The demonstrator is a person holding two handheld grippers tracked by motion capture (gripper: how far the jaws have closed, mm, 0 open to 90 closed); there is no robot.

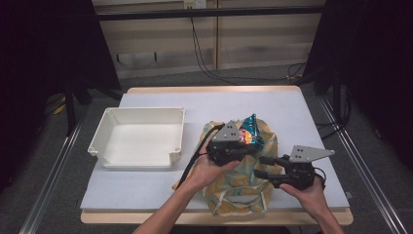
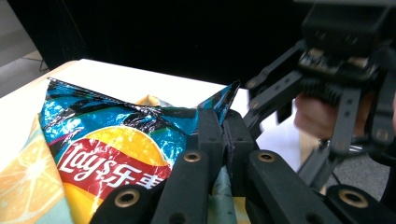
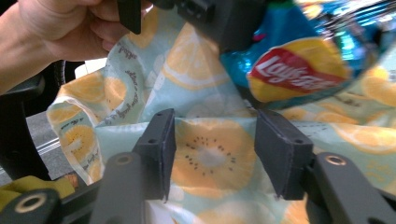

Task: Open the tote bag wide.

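Left gripper (image 2: 223, 140) clenched on crinkly foil chip bag (image 2: 112, 140); right gripper (image 3: 212, 154) released over soft lemon-print cloth bag (image 3: 210, 158)

chip bag (image 1: 249, 131) half hidden in tote (image 1: 243, 190)

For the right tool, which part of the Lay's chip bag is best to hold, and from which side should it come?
Probably the free top corner of the Lay's chip bag, approached from the right, where the right tool waits with open jaws. The flat crimped seam sticks up out of the lemon-print cloth bag; the left tool already pinches the near edge.
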